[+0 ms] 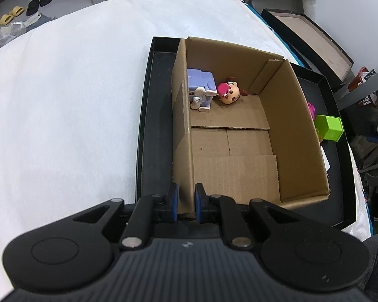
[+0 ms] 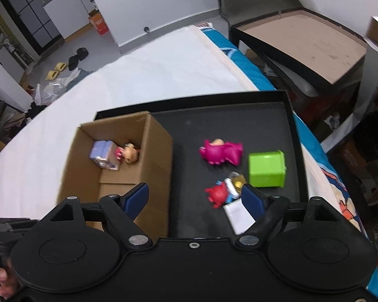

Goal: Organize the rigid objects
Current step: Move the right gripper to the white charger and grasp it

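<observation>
An open cardboard box (image 1: 300, 136) stands in a black tray (image 1: 156, 125) on a white bed. My left gripper (image 1: 186, 201) is shut on the box's near left wall. Inside the box lie a lilac armchair toy (image 1: 200, 85) and a pink-hatted doll figure (image 1: 228, 91). My right gripper (image 2: 196, 198) is open and empty above the tray (image 2: 214, 123). On the tray lie a magenta figure (image 2: 220, 152), a green cube (image 2: 265, 168), a small red, blue and gold toy (image 2: 224, 191) and a white card (image 2: 239, 216). The box (image 2: 156, 151) shows at left.
The white bed top (image 1: 63, 100) spreads left of the tray. A black-framed brown table (image 2: 302, 42) stands past the bed's right edge. Slippers and bags lie on the floor (image 2: 63, 68) beyond the bed. Clutter stands at the right (image 1: 365, 105).
</observation>
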`<state>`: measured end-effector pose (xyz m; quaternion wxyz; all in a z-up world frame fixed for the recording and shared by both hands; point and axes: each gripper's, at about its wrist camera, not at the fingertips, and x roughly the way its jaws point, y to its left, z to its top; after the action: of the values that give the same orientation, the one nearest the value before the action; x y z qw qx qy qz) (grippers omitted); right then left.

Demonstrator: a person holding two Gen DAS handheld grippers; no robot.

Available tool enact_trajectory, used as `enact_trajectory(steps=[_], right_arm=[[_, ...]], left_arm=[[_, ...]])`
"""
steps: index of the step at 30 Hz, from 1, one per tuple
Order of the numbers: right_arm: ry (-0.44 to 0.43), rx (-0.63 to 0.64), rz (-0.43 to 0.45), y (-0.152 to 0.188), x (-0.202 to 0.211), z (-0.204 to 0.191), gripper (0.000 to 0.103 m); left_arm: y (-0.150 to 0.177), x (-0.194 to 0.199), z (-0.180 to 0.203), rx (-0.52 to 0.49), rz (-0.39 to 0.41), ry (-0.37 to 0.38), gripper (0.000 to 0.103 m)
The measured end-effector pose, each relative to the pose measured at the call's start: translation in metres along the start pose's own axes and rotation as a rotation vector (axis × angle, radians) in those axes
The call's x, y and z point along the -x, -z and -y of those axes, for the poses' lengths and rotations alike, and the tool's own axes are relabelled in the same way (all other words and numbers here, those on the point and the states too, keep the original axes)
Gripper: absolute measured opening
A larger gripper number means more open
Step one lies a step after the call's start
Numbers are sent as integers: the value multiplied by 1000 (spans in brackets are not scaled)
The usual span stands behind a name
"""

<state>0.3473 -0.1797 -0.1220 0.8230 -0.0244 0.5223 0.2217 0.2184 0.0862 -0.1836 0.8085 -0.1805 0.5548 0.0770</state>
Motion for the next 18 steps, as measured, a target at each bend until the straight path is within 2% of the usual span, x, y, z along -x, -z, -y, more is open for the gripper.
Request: enact_trajectory(steps=[4, 18], right_arm=[[44, 20, -23, 7, -7, 10, 80], [86, 40, -111, 26, -50, 39, 80]], left_arm=[[0, -1, 2, 1, -5, -12, 13], [-1, -3, 5, 5, -13, -36, 13]])
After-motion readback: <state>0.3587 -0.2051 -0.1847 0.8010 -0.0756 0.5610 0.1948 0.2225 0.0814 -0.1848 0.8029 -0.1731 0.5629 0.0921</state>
